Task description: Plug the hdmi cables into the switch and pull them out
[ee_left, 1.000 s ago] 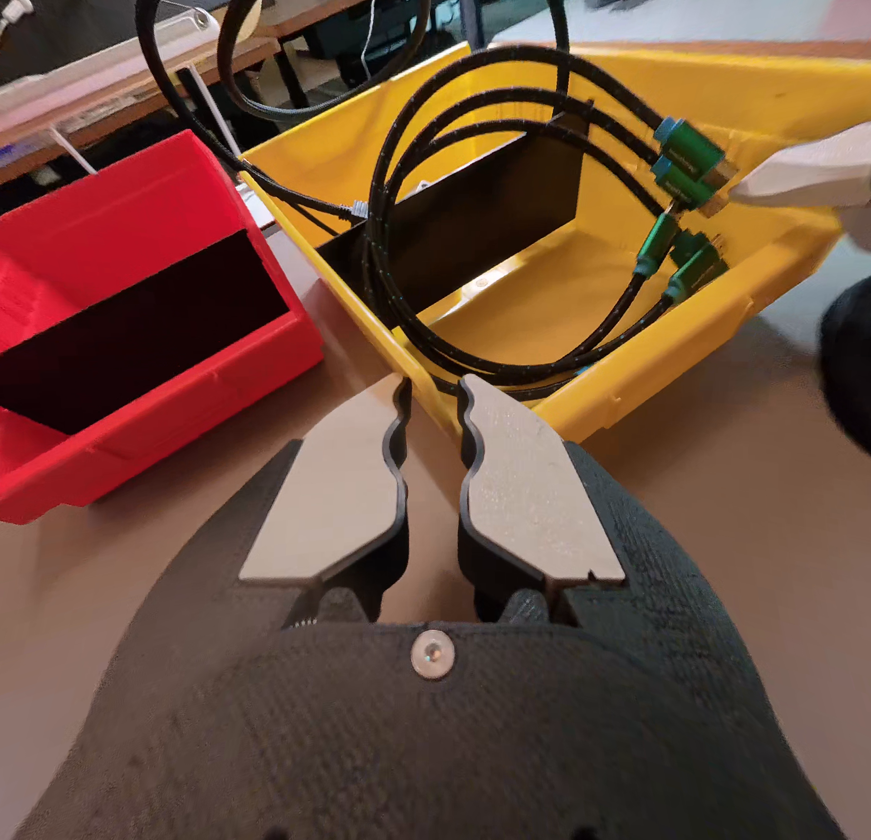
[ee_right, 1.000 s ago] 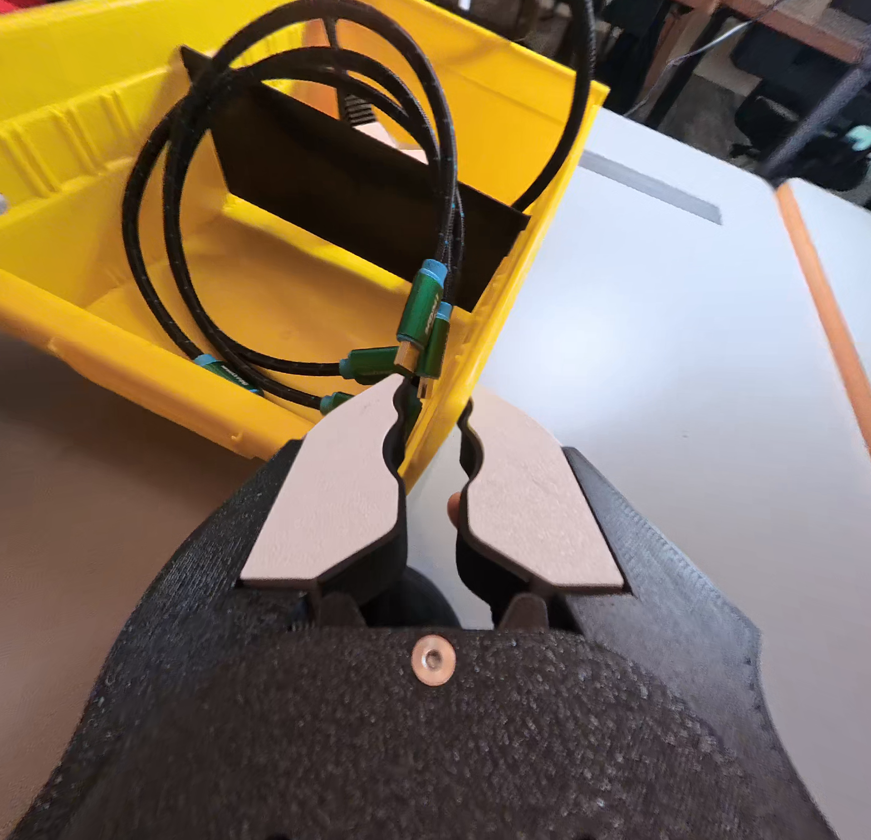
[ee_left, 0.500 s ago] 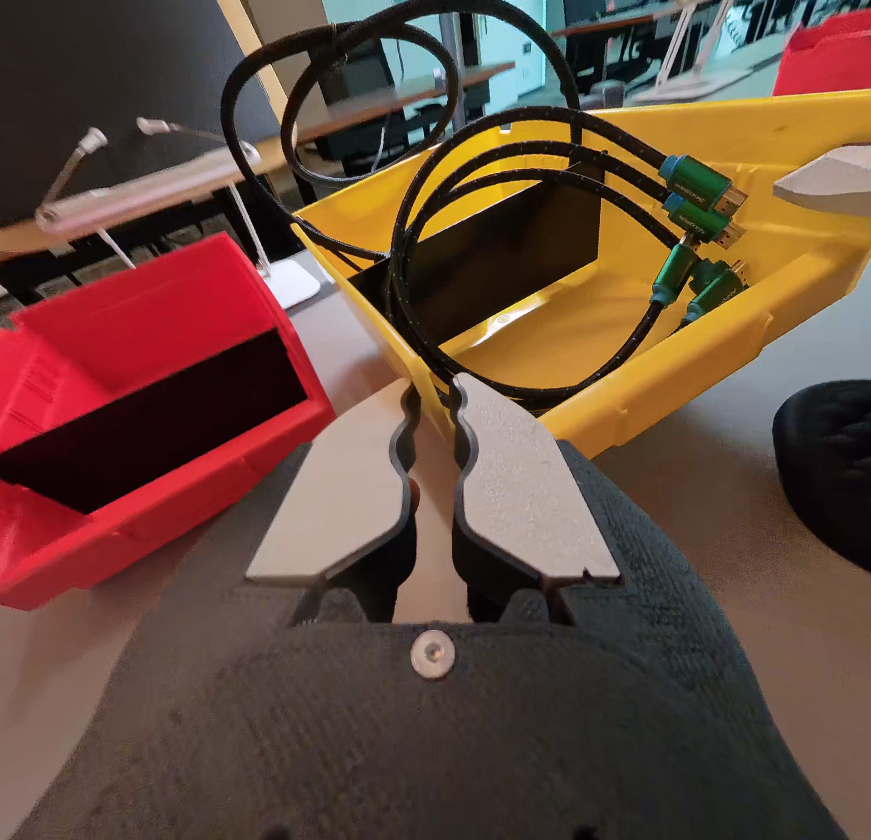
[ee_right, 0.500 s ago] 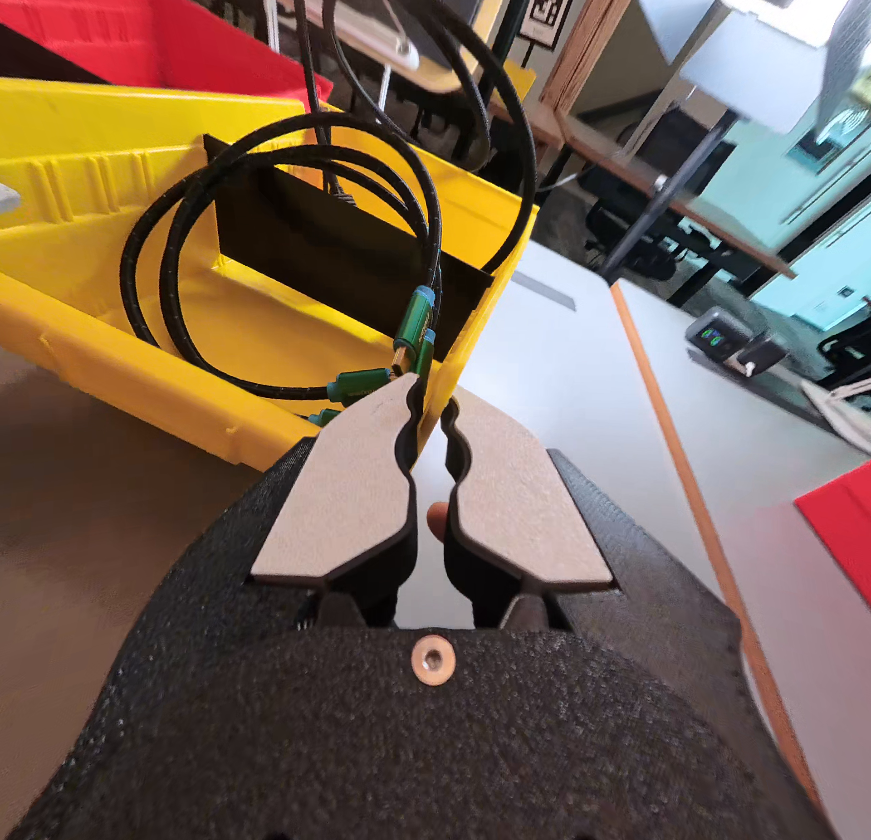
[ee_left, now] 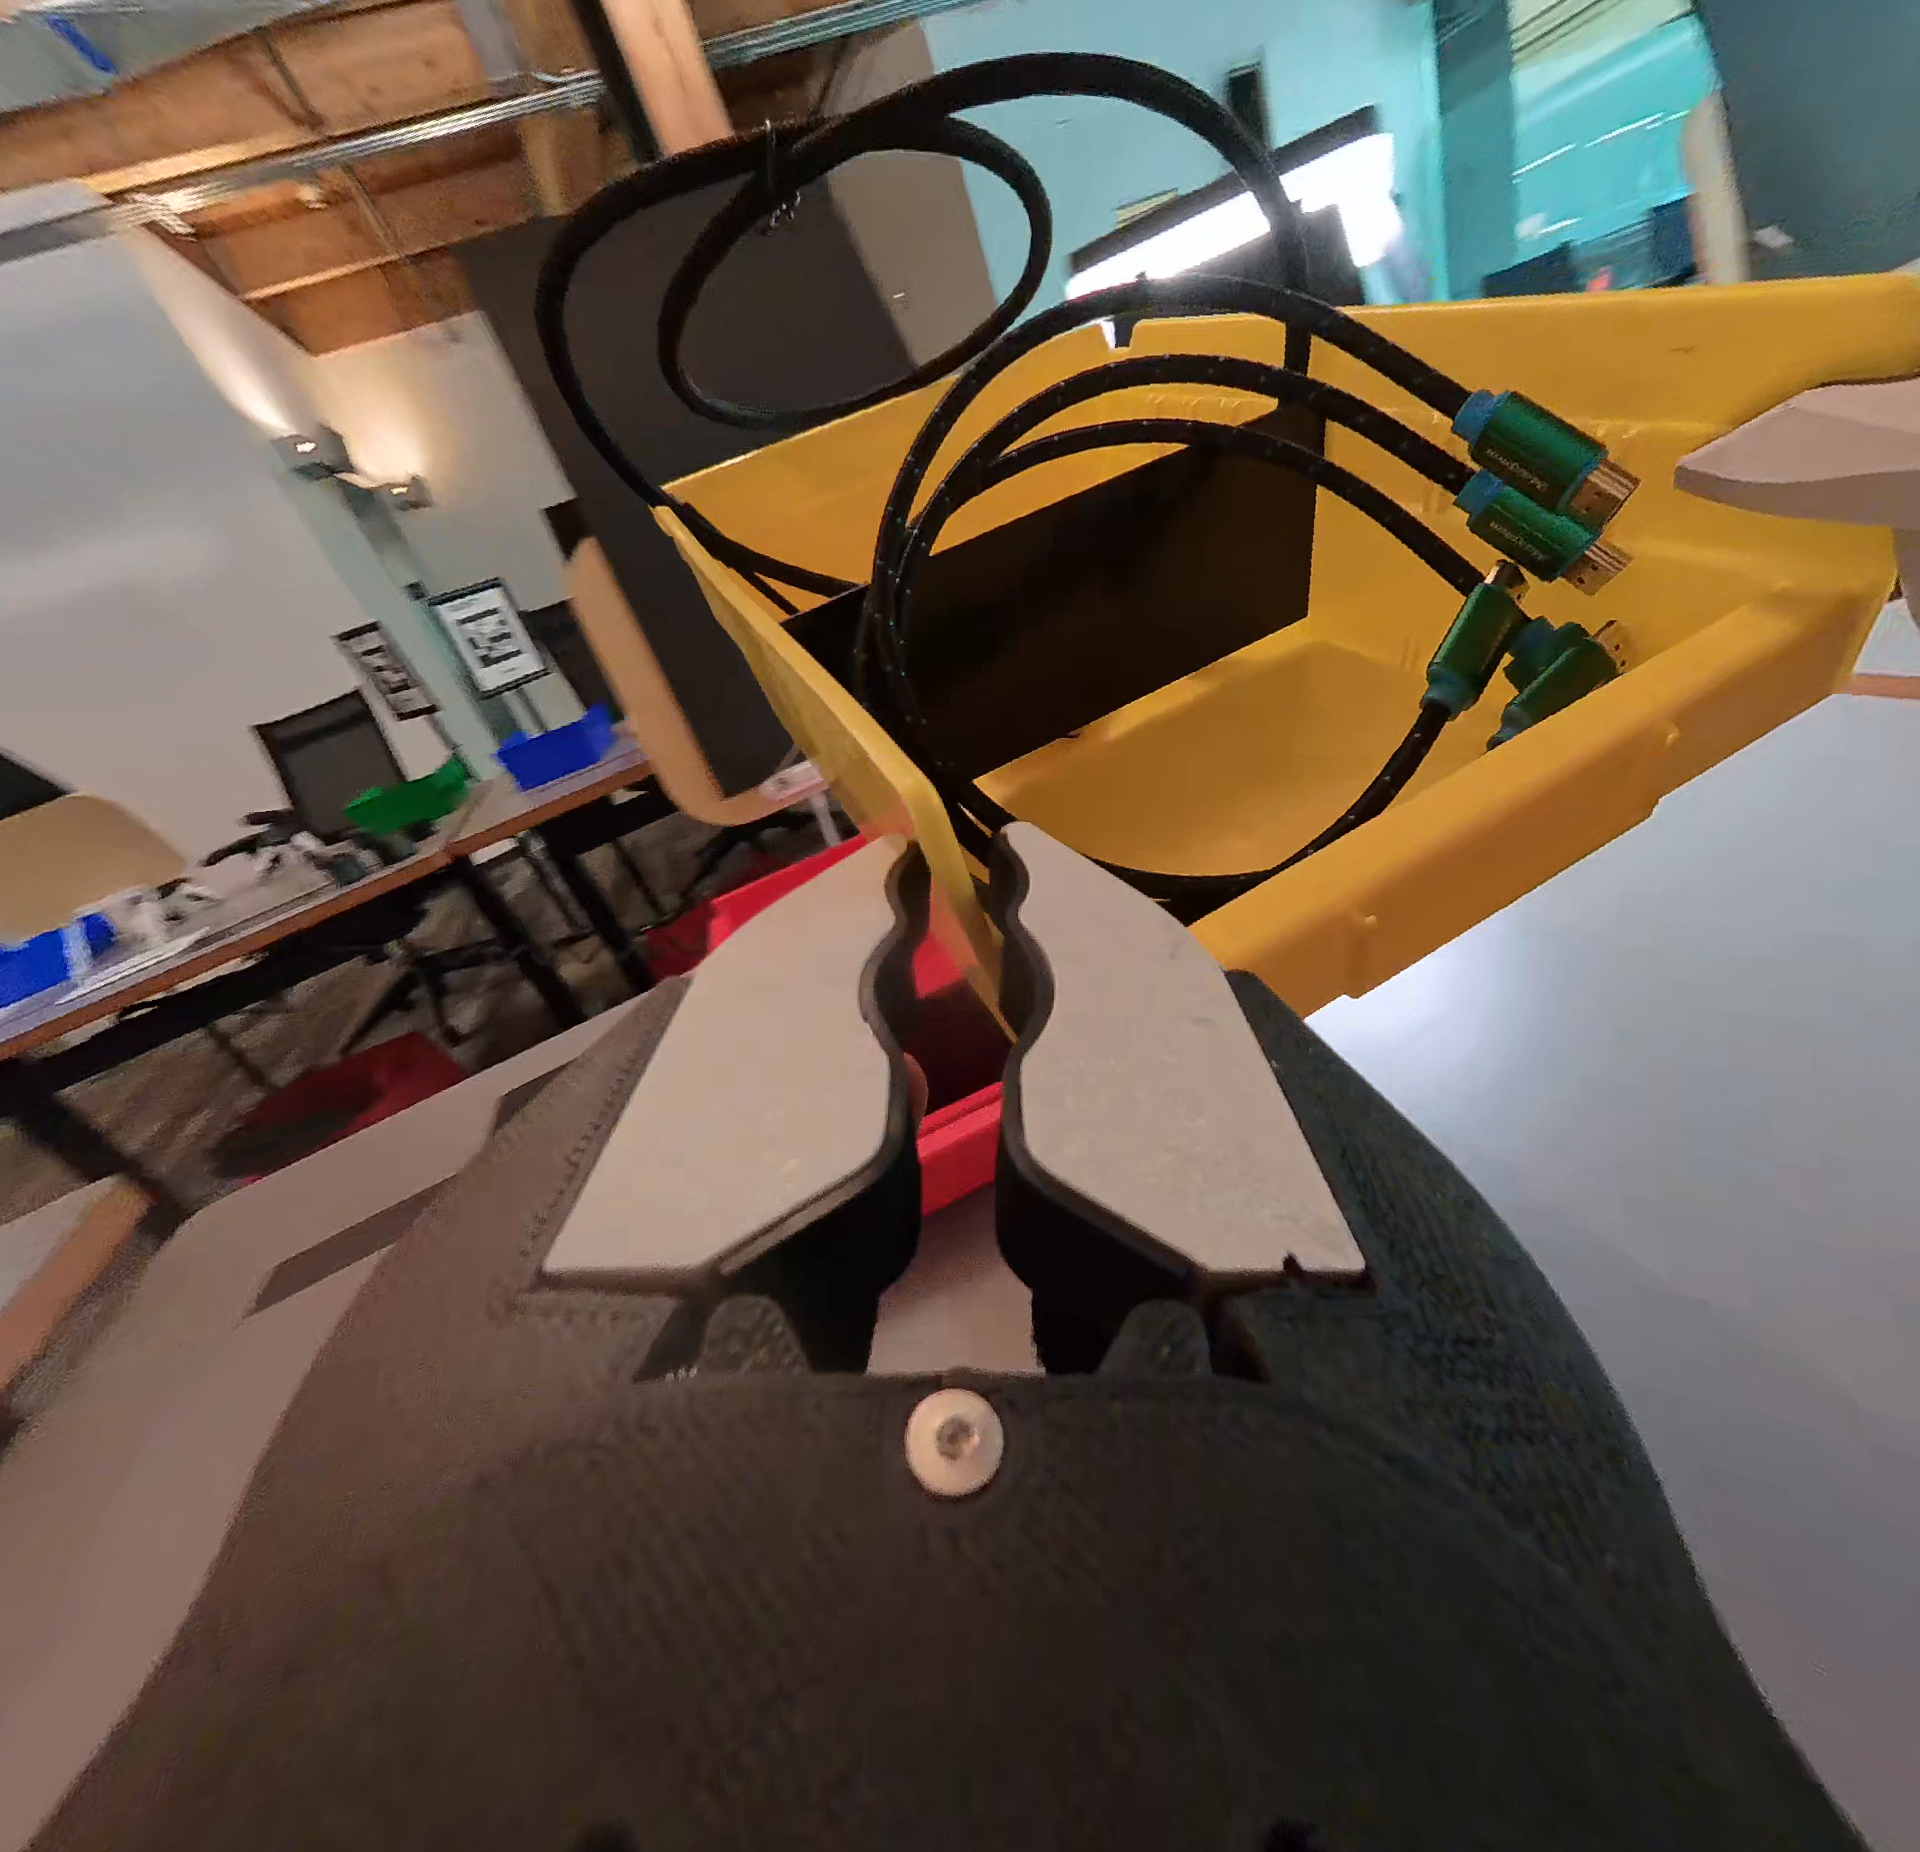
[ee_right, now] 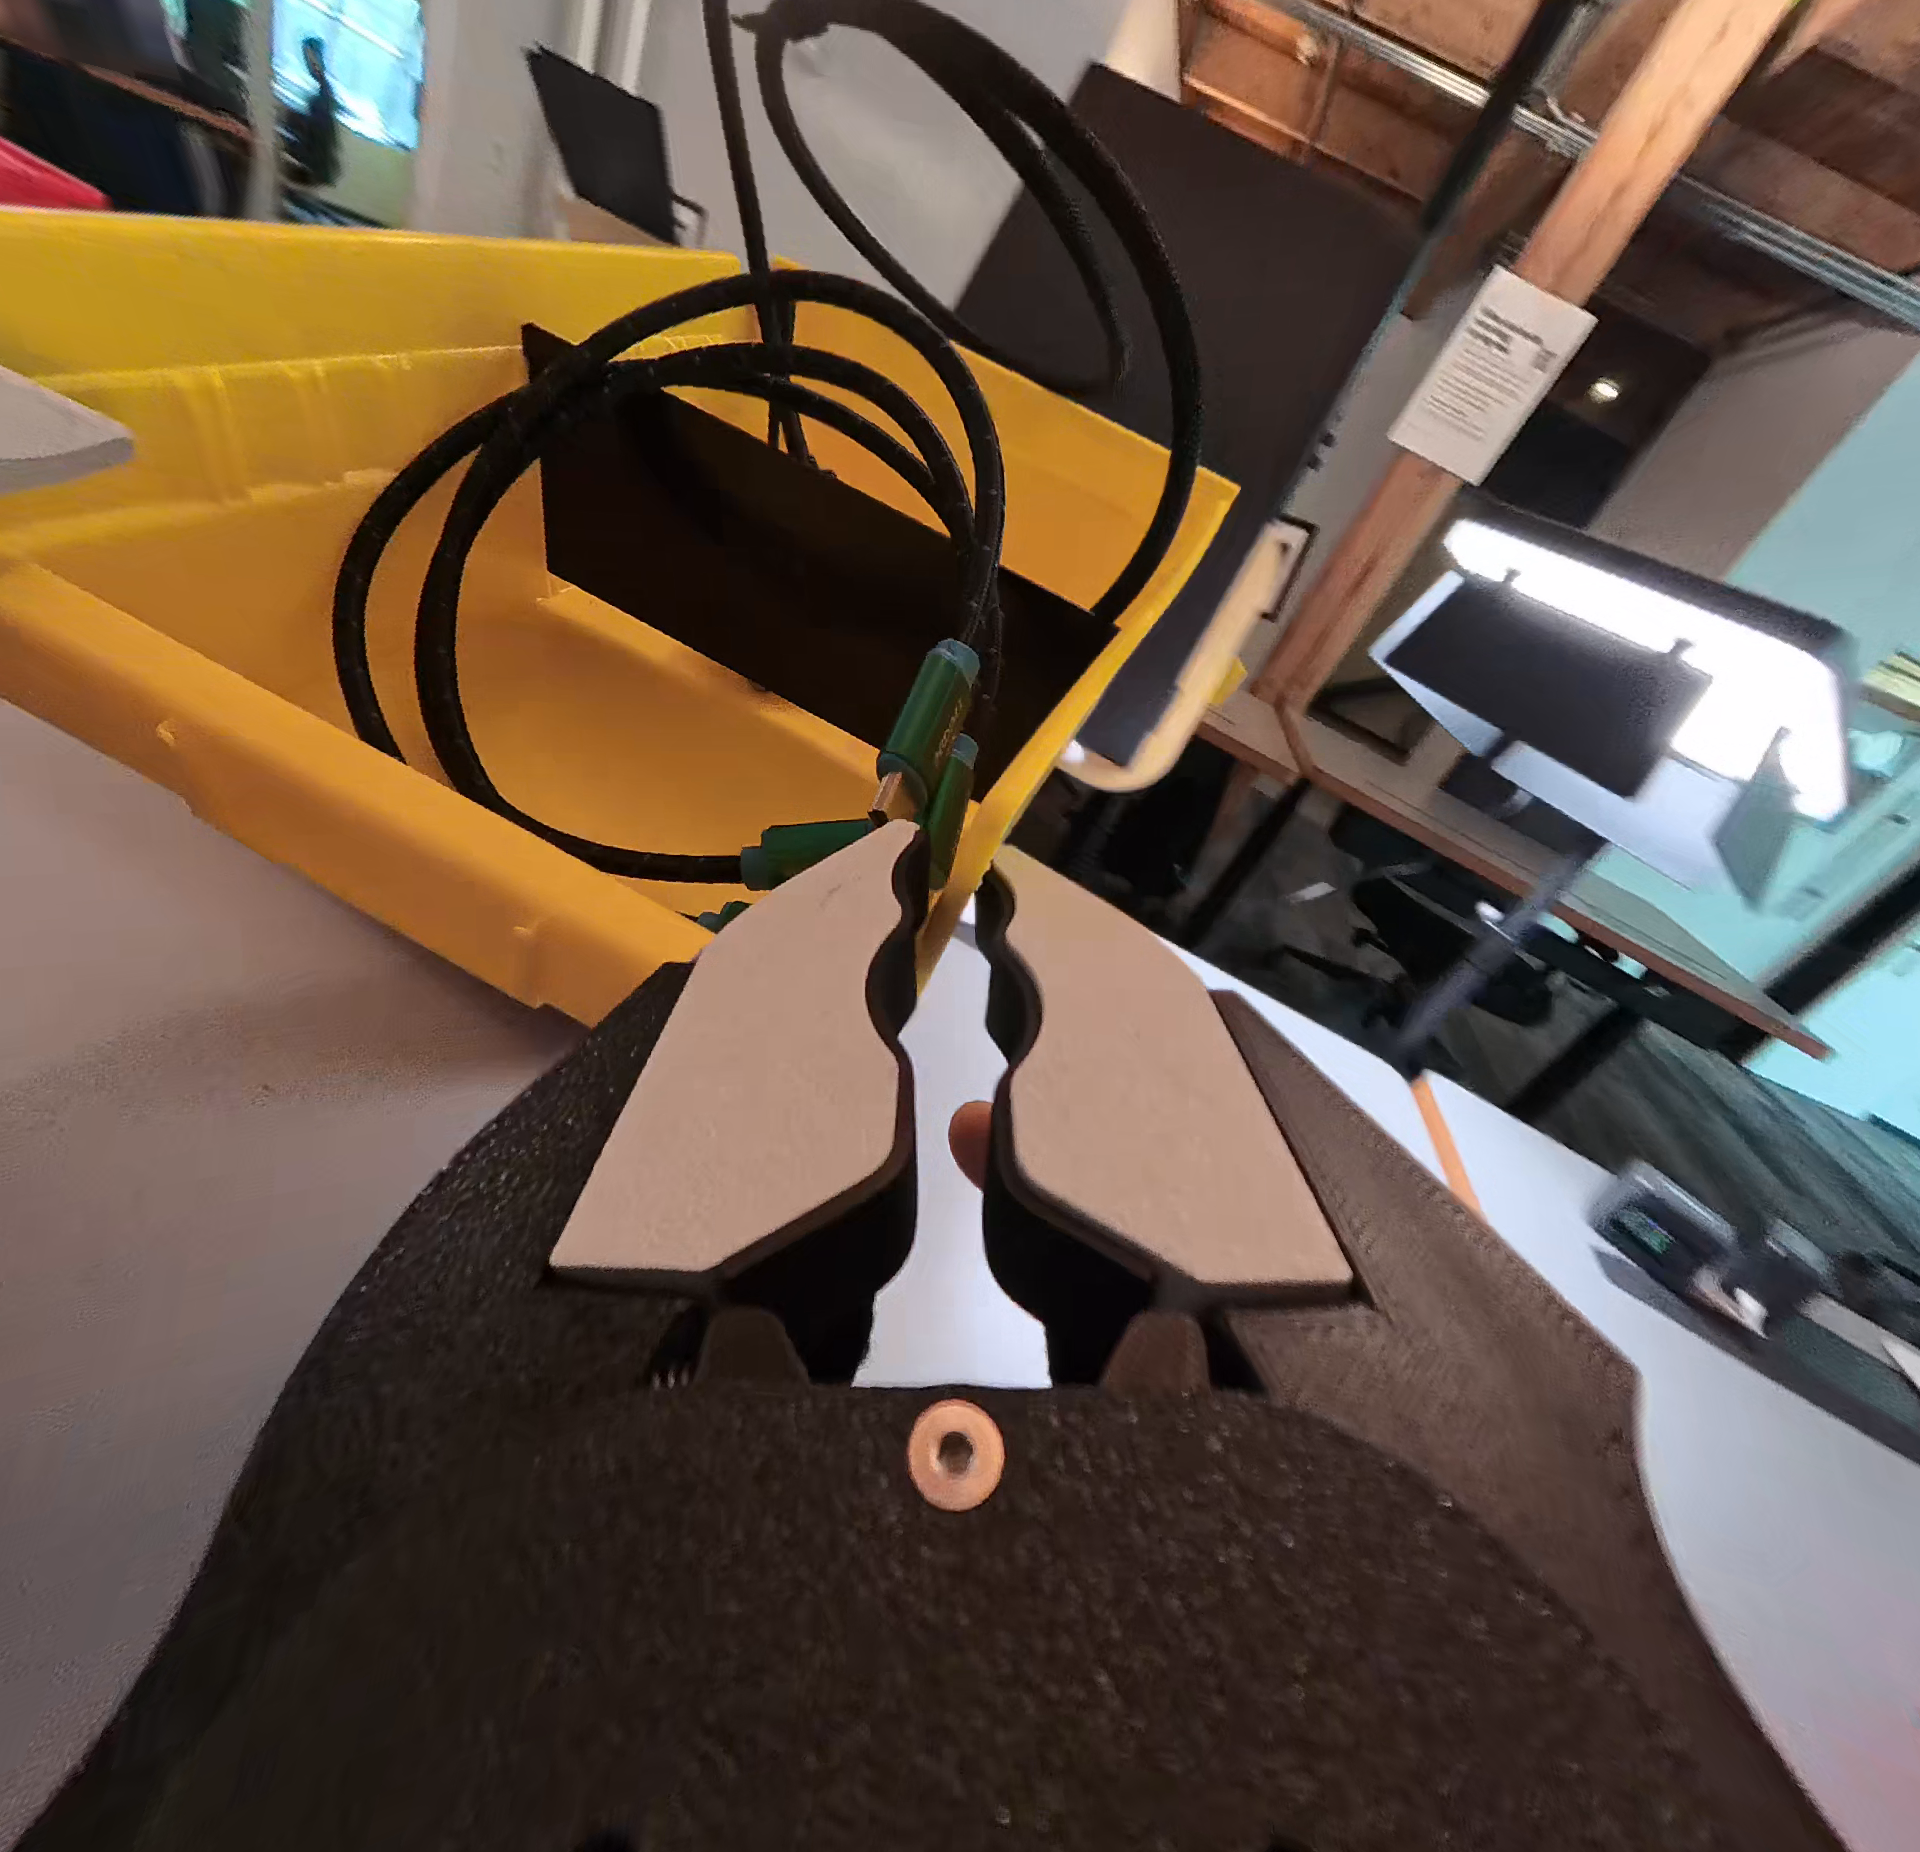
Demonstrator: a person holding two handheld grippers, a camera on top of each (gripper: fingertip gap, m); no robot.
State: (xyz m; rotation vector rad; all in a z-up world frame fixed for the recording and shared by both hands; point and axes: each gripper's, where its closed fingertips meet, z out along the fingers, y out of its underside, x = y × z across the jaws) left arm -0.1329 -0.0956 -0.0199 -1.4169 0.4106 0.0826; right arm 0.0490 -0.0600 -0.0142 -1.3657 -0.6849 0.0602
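the left gripper (ee_left: 954,872) had its jaws pinched on the thin side wall of the yellow bin (ee_left: 1455,846), and the right gripper (ee_right: 951,857) was clamped the same way on the opposite wall. the bin looked tilted and raised off the pale table (ee_left: 1662,1127). inside, the black braided hdmi cables (ee_left: 1039,431) lay coiled in loops over a black divider (ee_left: 1122,597), their green plugs (ee_left: 1527,452) bunched near the right gripper's side. a red bin (ee_left: 956,1148) showed below the left fingers.
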